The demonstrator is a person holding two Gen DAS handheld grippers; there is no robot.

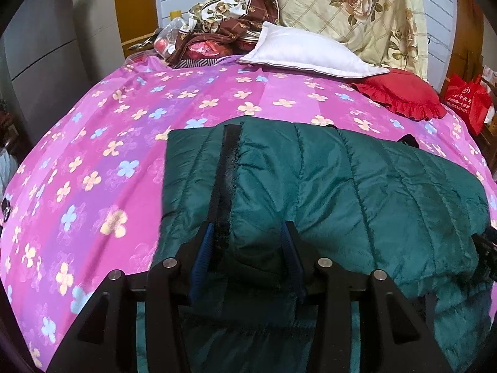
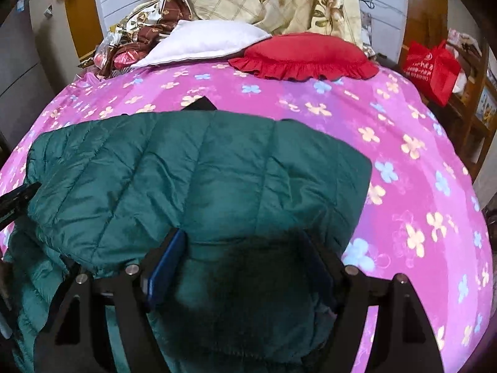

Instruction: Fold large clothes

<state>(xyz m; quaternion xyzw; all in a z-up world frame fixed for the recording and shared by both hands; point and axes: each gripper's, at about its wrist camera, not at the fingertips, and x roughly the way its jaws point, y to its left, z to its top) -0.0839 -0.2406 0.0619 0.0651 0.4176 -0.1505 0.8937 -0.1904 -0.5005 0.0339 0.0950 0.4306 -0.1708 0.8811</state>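
Note:
A dark green quilted jacket [image 1: 357,180] lies folded on the pink flowered bedsheet [image 1: 108,155], and its near edge hangs over the bed's front. My left gripper [image 1: 247,245] straddles a bunched fold beside the black zipper band [image 1: 222,180]. The blue pads [image 1: 202,255] press the fabric on both sides while the jaws ease apart. In the right wrist view the jacket [image 2: 186,168] fills the wide gap of my right gripper [image 2: 242,255], which is shut on a thick bunch near the jacket's right edge.
At the head of the bed lie a white pillow [image 1: 304,52], a red frilled cushion [image 2: 304,56], a floral quilt [image 1: 357,9] and a heap of cloth and bags [image 1: 202,37]. A red bag [image 2: 431,65] sits on wooden furniture to the right. Grey cabinets [image 1: 40,56] stand left.

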